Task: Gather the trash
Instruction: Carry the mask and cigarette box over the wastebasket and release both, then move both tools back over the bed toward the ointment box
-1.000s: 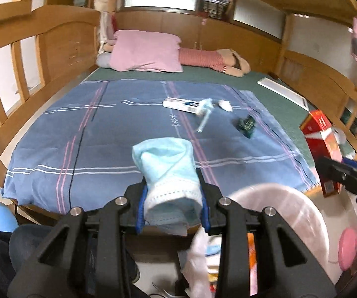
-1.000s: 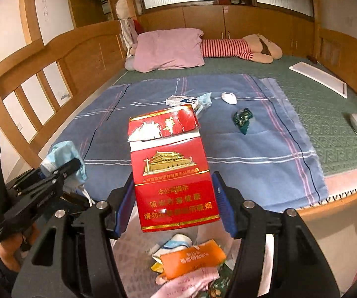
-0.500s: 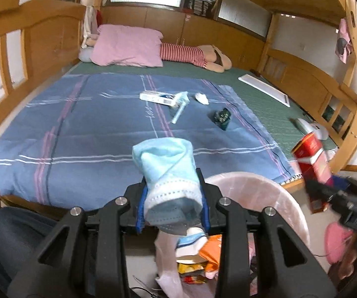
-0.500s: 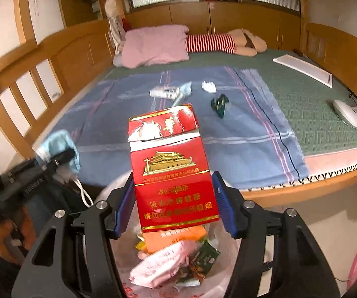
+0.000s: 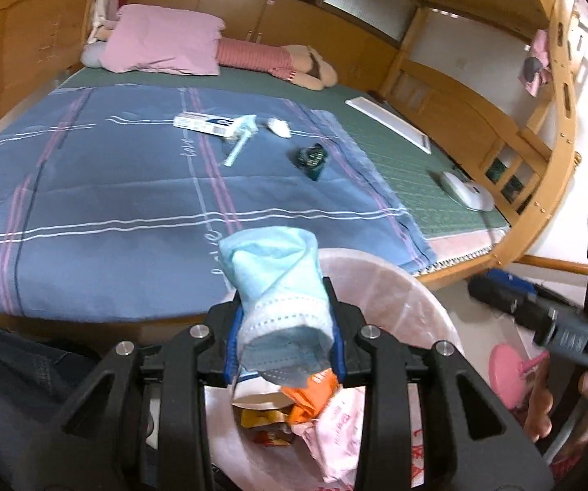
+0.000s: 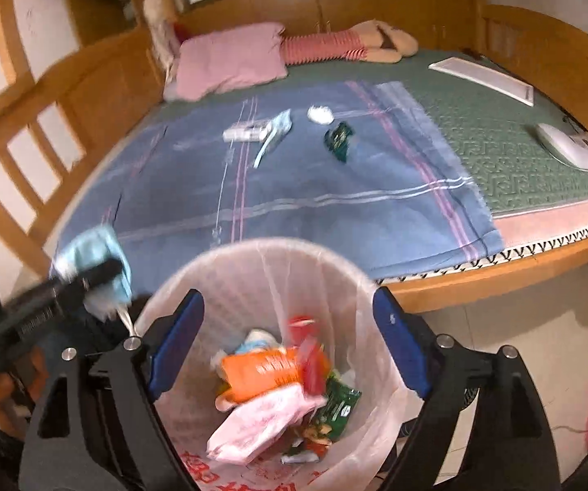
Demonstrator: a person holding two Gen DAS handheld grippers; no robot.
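Wooden rails and cabinets frame a wide bed (image 5: 380, 155) laid with a green mat and a blue plaid blanket (image 5: 102, 188), a pink pillow (image 5: 163, 45) at its far end. On the blanket lie the pieces not yet collected: a white flat box with a dark end (image 5: 206, 124), a pale blue plastic tube (image 5: 240, 143) just beside it, a small white crumpled wad (image 5: 278, 127) and a dark green crinkled wrapper (image 5: 312, 158), all near one another.

Below the bed's edge stands a round bin lined with a translucent pinkish bag (image 6: 326, 270), holding an orange packet (image 6: 265, 372), pink-printed paper and green foil.

My left gripper (image 5: 285, 343) has its jaws drawn narrow, clamped on a light blue folded face mask (image 5: 277, 282), which pokes up between the pads above the near rim of the bin. My right gripper (image 6: 286, 343) hangs directly over the bin mouth, its jaws opening, blue pads (image 6: 400, 352) far apart with nothing between them. Inside the bin a red blurred shape (image 6: 308, 352) sits above the orange packet; it may be a red carton, though the smear leaves me unsure.
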